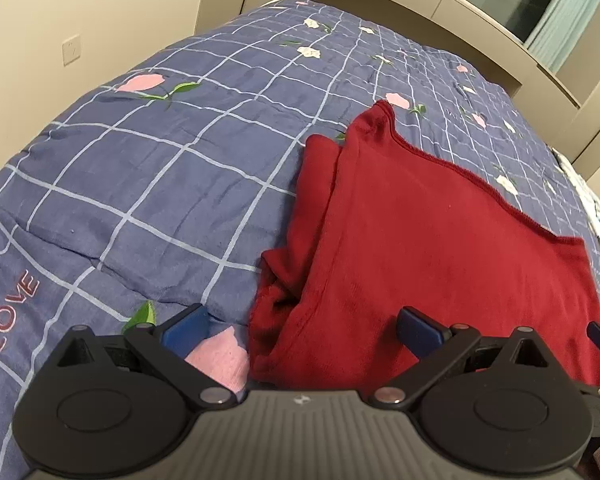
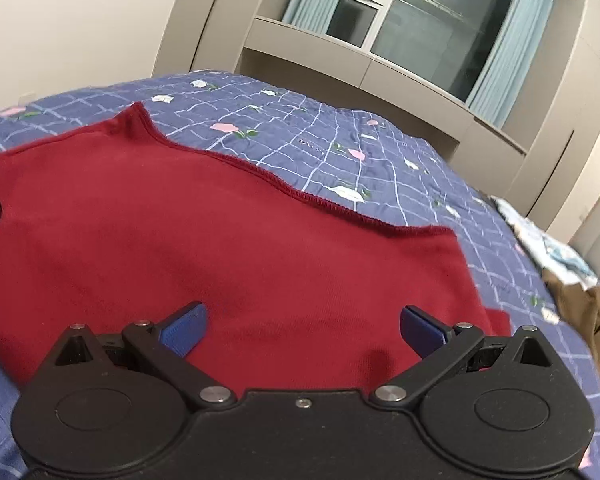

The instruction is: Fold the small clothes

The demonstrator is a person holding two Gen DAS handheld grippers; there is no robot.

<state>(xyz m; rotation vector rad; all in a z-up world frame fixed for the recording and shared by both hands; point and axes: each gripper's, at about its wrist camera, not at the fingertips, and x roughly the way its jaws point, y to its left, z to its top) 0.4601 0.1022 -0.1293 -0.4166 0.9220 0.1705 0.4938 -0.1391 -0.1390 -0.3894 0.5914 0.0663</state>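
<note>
The left gripper [image 1: 302, 330] stands wide open with nothing between its two blue fingertips [image 1: 186, 330]. Its left finger hangs over the bedspread beside a pink printed flower, its right finger over the near left part of the red garment [image 1: 440, 240] — so the garment's bunched left edge runs up through the gap between them. Whether the fingers touch the cloth cannot be told.

The right gripper [image 2: 302, 330] is spread just as wide and also holds nothing. Both of its blue fingertips [image 2: 422, 330] sit above the red garment [image 2: 220, 240], near the edge closest to the camera, with smooth fabric filling the whole span between them. A dark bit of the left gripper shows at the left edge of the right wrist view.

There is one red garment, lying mostly flat on the bed, its stitched hem running diagonally across the far side and a folded layer tucked under its left edge. It rests on one blue checked bedspread [image 1: 140, 168] printed with pink and white flowers and the word "LOVE".

Further out on the right lie two other cloths — a pale patterned cloth [image 2: 548, 240] and, nearer, a brown cloth [image 2: 596, 312]. Beyond the bed, one window [image 2: 420, 20] has light blue curtains on both sides.
</note>
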